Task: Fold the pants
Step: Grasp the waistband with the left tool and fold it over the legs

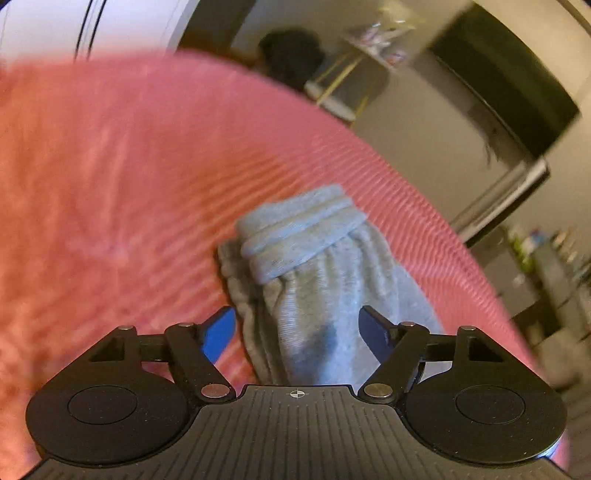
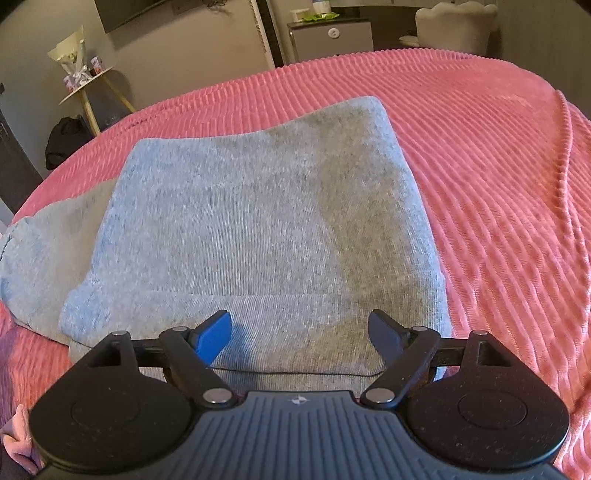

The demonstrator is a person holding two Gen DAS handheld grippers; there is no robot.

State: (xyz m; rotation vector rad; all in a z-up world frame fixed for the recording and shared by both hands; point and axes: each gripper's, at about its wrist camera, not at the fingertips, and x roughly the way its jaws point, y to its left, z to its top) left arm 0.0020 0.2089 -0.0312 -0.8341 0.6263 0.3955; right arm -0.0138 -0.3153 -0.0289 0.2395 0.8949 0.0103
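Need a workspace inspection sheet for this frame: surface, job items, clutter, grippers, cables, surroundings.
Surface: pink ribbed bedspread, mostly flat, one raised crease at the right.
Job's things: grey pants, folded into a stacked block; ribbed elastic band shows in the left wrist view.
Clutter: nothing seen on the bedspread apart from the pants.
Grippers: left gripper open, above the pants, nothing held; right gripper open over the near edge of the fold, nothing held.
Cables: two dark lines on the wall, blurred, possibly cables.
Surroundings: small round side table with a wrapped bouquet; dark bag on the floor; light armchair.
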